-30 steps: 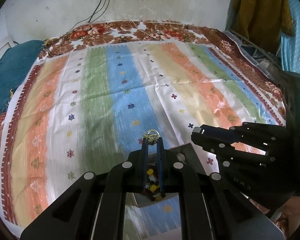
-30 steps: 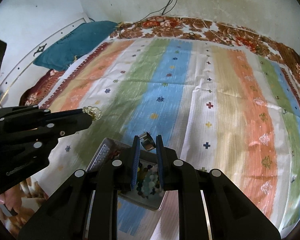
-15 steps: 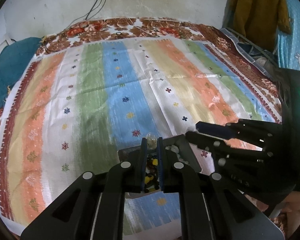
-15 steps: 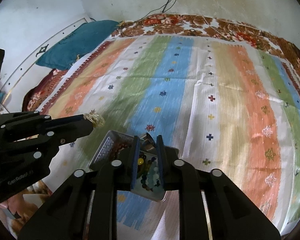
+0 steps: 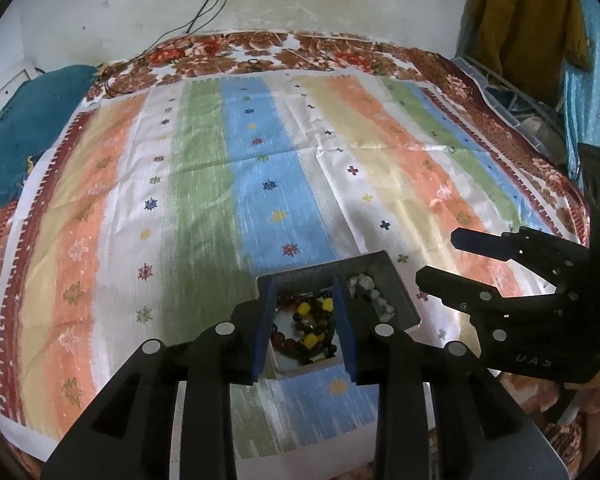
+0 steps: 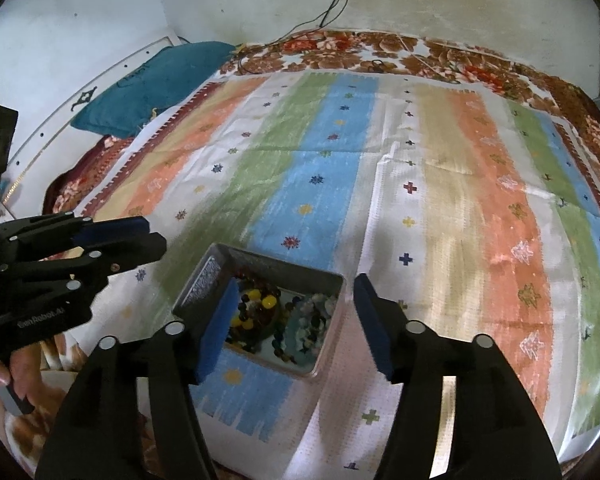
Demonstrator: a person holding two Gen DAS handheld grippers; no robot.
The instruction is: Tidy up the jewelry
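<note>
A bed under a striped, cross-dotted bedspread (image 5: pixel 204 184), with a metal jewelry tray (image 6: pixel 204 280) at its near edge below both grippers

The left gripper (image 5: pixel 304 322) hangs over the tray's dark and yellow bead bracelets (image 5: pixel 306 320), its fingers narrow, opening and empty; the right gripper (image 6: pixel 292 322), beside the tray's pale bead pile (image 6: pixel 312 312), is opening wide, empty too. Judged risks: the soft bedspread gives under the tray, so a finger catching its rim could tip beads out, and strands tangled together could drag neighbours along on a lift. The two grippers sit close over the tray and could knock together. Beyond the tray lie a teal pillow (image 6: pixel 152 80), a floral blanket (image 5: pixel 300 46) and wall cables (image 5: pixel 204 4), all well apart; nothing blocks access
</note>
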